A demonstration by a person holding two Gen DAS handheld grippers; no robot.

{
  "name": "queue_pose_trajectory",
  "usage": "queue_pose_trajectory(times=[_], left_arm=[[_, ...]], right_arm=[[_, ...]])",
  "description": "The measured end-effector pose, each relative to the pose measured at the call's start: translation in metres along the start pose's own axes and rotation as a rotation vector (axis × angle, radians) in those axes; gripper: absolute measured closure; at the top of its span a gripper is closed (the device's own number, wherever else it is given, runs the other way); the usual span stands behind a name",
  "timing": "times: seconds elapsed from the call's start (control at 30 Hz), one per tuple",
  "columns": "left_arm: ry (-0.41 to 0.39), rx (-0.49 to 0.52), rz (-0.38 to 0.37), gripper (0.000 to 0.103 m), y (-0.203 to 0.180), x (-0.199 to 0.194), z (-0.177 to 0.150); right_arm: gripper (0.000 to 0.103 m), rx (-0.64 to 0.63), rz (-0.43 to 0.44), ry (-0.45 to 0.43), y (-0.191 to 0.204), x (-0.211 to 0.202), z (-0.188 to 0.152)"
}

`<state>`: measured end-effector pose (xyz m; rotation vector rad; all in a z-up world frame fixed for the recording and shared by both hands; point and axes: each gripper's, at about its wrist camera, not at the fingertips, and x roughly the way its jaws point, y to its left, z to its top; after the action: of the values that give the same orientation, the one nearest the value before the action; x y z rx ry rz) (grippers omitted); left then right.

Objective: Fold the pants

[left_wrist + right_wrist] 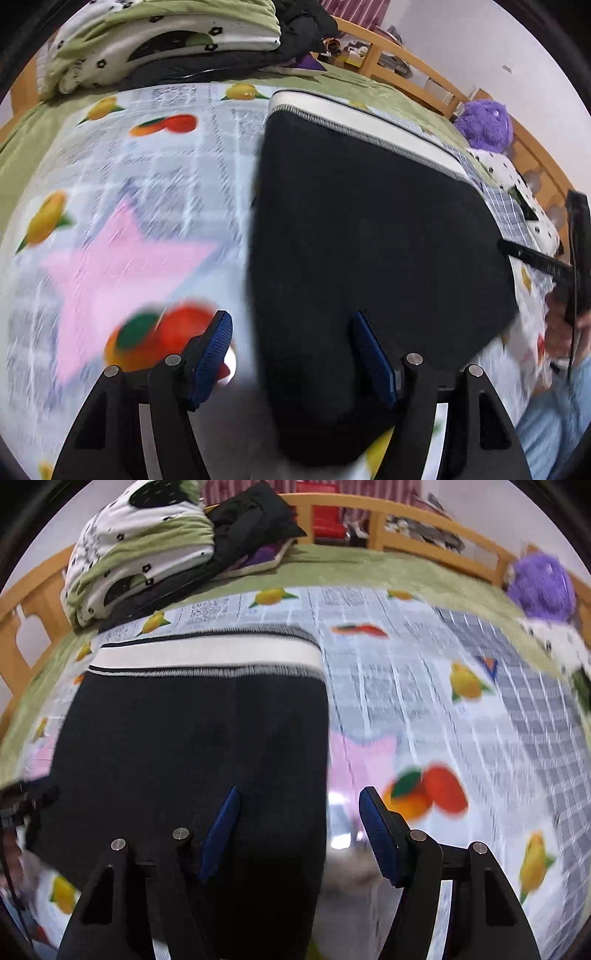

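Black pants (369,221) with a white striped waistband (369,122) lie flat on a fruit-printed sheet (129,166). My left gripper (291,321) hovers open over the pants' left edge, one blue pad above the sheet and the other above the black cloth. In the right wrist view the pants (192,738) fill the left half, with the waistband (207,653) at the far end. My right gripper (300,794) is open over their right edge and grips nothing. The right gripper's black frame (576,258) and a hand (561,332) show at the left view's right edge.
A pile of folded green-and-white bedding (140,542) and a black garment (255,513) sit at the bed's far side. A purple plush toy (539,587) lies far right. A wooden rail (406,513) bounds the bed. A light blue sleeve (554,424) is near right.
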<state>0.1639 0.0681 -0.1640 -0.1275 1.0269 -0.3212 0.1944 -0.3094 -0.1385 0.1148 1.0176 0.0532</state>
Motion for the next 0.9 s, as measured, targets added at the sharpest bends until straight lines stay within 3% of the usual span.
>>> queue_pose_trajectory(times=[0.1, 0.27, 0.37, 0.47, 0.5, 0.57, 0.63, 0.73, 0.77, 0.83, 0.9], left_arm=[[0.013, 0.013, 0.036, 0.036, 0.002, -0.019, -0.027], [0.023, 0.058, 0.097, 0.038, -0.004, -0.040, -0.051], [0.007, 0.140, 0.181, 0.041, -0.014, -0.049, -0.065], [-0.011, 0.158, 0.224, 0.055, -0.017, -0.045, -0.064], [-0.016, 0.154, 0.228, 0.065, -0.017, -0.042, -0.062], [-0.017, 0.140, 0.217, 0.072, -0.017, -0.034, -0.056], [-0.033, 0.146, 0.186, 0.095, -0.025, -0.031, -0.055], [-0.150, 0.131, 0.166, 0.095, -0.029, -0.050, -0.055], [-0.153, 0.109, 0.144, 0.095, -0.025, -0.053, -0.055], [-0.062, 0.111, 0.167, 0.095, -0.019, -0.037, -0.060], [-0.037, 0.145, 0.195, 0.092, -0.019, -0.030, -0.070]], right_arm=[[0.038, 0.014, -0.012, 0.048, 0.000, -0.008, -0.023], [0.042, -0.056, -0.051, 0.056, 0.014, -0.029, -0.045], [0.042, -0.057, -0.071, 0.053, 0.016, -0.036, -0.053], [0.042, -0.045, -0.077, 0.040, 0.014, -0.043, -0.053], [0.042, -0.037, -0.075, 0.038, 0.013, -0.044, -0.052], [0.042, -0.017, -0.071, 0.036, 0.009, -0.046, -0.050], [0.042, 0.000, -0.070, 0.033, 0.007, -0.046, -0.049], [0.042, 0.012, -0.076, 0.042, 0.004, -0.044, -0.047], [0.042, 0.013, -0.076, 0.047, 0.004, -0.043, -0.048], [0.042, 0.005, -0.075, 0.060, 0.004, -0.040, -0.049], [0.042, -0.002, -0.080, 0.086, 0.003, -0.034, -0.050]])
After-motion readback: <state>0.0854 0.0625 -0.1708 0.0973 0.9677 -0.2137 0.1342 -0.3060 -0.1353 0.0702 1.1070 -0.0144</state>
